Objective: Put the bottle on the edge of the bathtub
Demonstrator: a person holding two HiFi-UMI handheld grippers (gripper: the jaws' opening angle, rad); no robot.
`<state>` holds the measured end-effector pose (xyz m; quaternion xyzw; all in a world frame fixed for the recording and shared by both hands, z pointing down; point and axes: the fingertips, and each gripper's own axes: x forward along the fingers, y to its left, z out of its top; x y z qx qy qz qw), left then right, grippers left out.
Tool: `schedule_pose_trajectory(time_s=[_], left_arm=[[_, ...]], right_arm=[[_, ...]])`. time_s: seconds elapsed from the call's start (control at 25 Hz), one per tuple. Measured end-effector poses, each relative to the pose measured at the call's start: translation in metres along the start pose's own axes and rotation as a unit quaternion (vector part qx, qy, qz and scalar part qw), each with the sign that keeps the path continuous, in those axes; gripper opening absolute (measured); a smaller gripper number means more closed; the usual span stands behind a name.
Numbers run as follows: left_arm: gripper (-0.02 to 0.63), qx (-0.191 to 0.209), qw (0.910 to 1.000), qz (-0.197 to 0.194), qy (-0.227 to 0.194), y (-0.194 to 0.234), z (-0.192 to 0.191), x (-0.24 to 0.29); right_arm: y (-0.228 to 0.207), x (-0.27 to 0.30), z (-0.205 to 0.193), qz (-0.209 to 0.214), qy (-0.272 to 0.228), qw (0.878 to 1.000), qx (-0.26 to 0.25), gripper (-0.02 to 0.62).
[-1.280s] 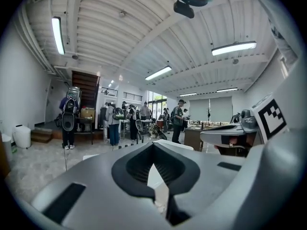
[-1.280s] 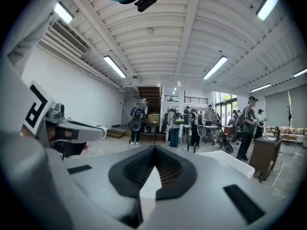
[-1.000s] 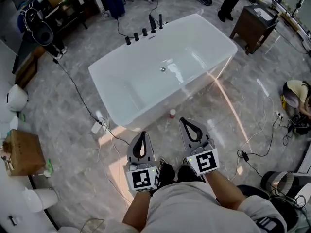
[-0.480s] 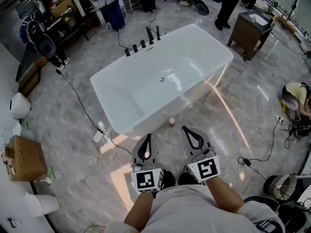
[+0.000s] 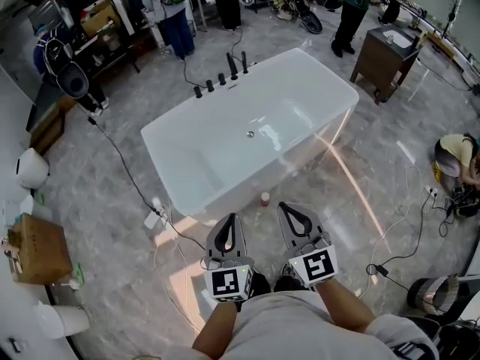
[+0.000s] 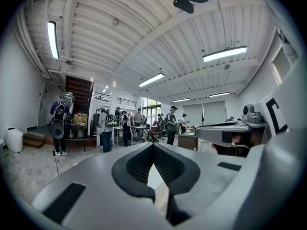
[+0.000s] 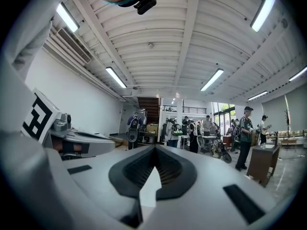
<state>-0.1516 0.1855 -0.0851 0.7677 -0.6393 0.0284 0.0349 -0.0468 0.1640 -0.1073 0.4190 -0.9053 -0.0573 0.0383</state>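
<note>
A small bottle with a red cap (image 5: pixel 265 199) stands on the floor against the near side of the white bathtub (image 5: pixel 187 201). My left gripper (image 5: pixel 227 217) and right gripper (image 5: pixel 287 207) are held side by side just short of the bottle, pointing level toward the tub. Both are shut with nothing between the jaws. In the left gripper view the gripper (image 6: pixel 153 144) shows its tips meeting, and the right gripper view shows the same of its gripper (image 7: pixel 154 146). The bottle and the tub are hidden behind the jaws in both gripper views.
Black taps (image 5: pixel 223 73) stand on the tub's far rim. Cables and a power strip (image 5: pixel 154 217) lie on the floor left of the tub. A cardboard box (image 5: pixel 34 250) sits far left and a wooden cabinet (image 5: pixel 384 49) far right. People stand beyond the tub; one (image 5: pixel 454 154) crouches at right.
Both grippers have shifted slightly together, and the head view has tipped up a little, showing more of the room's far side. The jaws stay shut and the bottle has not moved.
</note>
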Motion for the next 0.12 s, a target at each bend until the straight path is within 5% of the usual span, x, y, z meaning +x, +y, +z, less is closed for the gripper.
schedule_pose_trajectory(time_s=[0.12], left_arm=[[0.009,0.0,1.0,0.0,0.0,0.0024,0.0031,-0.0012]], right_arm=[[0.0034,0.0009,0.0034,0.002,0.002,1.0,-0.001,0.006]])
